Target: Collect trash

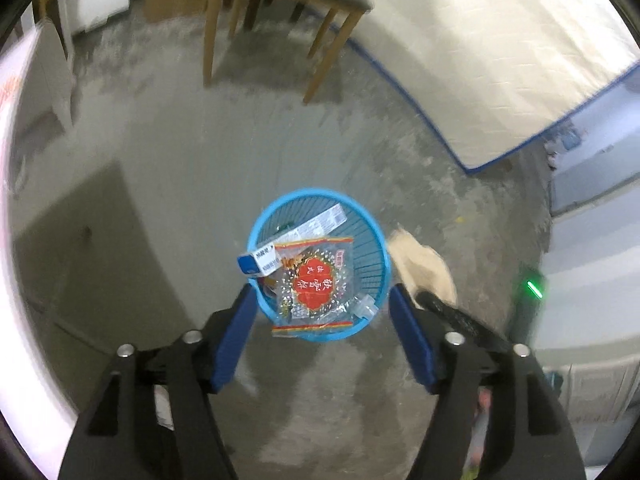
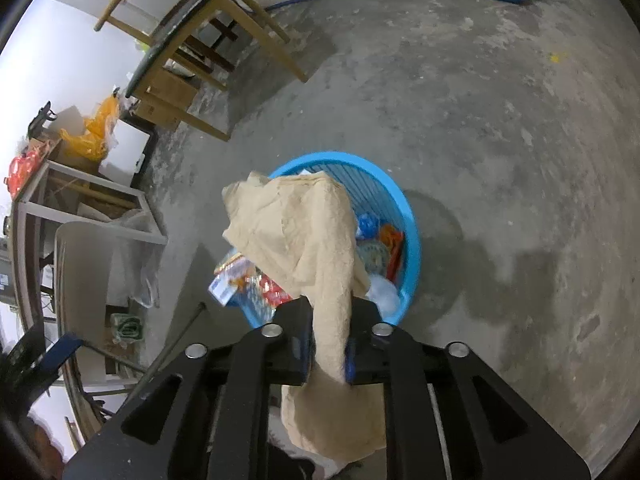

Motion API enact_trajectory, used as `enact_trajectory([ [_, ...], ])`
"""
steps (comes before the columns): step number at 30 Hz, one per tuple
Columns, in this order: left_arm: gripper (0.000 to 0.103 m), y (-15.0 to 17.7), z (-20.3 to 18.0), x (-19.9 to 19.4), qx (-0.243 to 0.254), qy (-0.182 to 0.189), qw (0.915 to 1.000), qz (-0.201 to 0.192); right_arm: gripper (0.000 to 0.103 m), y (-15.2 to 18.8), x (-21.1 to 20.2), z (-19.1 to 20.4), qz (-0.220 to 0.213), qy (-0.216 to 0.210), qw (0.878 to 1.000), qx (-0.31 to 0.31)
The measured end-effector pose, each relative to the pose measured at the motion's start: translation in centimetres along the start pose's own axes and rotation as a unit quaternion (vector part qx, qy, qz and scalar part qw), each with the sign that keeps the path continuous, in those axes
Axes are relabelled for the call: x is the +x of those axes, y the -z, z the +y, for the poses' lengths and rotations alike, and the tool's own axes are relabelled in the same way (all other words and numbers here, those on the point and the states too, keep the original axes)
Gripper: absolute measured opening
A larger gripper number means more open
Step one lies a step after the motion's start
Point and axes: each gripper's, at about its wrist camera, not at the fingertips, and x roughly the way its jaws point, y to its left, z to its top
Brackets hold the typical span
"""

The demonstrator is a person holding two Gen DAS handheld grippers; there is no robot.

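The right gripper [image 2: 327, 344] pinches a crumpled beige paper towel [image 2: 308, 240] between its blue pads, above the blue plastic wastebasket [image 2: 412, 236] on the concrete floor [image 2: 480, 120]. Colourful wrappers [image 2: 256, 280] fill the basket, and a wooden chair [image 2: 200, 52] stands behind it.

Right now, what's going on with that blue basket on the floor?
A person is collecting trash with two handheld grippers. The left gripper hangs open and empty above the blue basket, where a red snack wrapper lies on top beside a long box. The right gripper has a crumpled tan paper between its fingers, over the basket's rim.
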Motion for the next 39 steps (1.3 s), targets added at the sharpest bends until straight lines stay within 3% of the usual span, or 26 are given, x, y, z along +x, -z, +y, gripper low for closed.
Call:
enact_trajectory([
  [2,0.073,1.2,0.2,-3.6,0.02,0.001,0.9994,-0.029,0.03,-1.4,2.0,0.7,0.004,0.01,1.0,-0.008],
  [4,0.079,2.8,0.5,-6.9,0.037,-0.004,0.9975,-0.061,0.059,-2.5,4.0,1.3,0.011,0.023,0.999,-0.025],
  [5,0.08,4.1,0.9,-8.8,0.046,-0.007,0.9957,-0.081,0.063,-3.0,5.1,1.4,0.016,0.029,0.999,-0.031],
  [9,0.088,8.9,2.7,-13.2,0.057,-0.013,0.9893,-0.133,0.067,-4.0,8.6,0.9,0.039,0.059,0.997,-0.032],
  [12,0.091,12.3,4.4,-14.8,0.057,-0.031,0.9866,-0.15,0.068,-4.2,8.2,0.5,0.025,0.071,0.997,-0.026],
  [21,0.096,18.7,8.1,-17.7,0.01,-0.045,0.9778,-0.204,0.069,-2.0,0.5,0.8,-0.064,0.076,0.994,-0.047],
  [26,0.097,20.4,8.2,-19.8,-0.009,-0.053,0.965,-0.257,0.076,2.0,-5.8,3.9,-0.115,0.05,0.987,-0.102],
  [32,0.097,21.3,7.0,-22.3,-0.039,-0.075,0.9492,-0.303,0.095,9.3,-14.7,9.1,-0.192,0.022,0.96,-0.204],
  [36,0.097,21.1,5.8,-23.2,-0.077,-0.132,0.9347,-0.321,0.095,14.3,-19.4,12.6,-0.231,0.025,0.933,-0.276],
  [39,0.097,21.7,4.6,-23.4,-0.075,-0.183,0.9233,-0.33,0.095,17.3,-21.1,14.5,-0.244,0.03,0.919,-0.308],
])
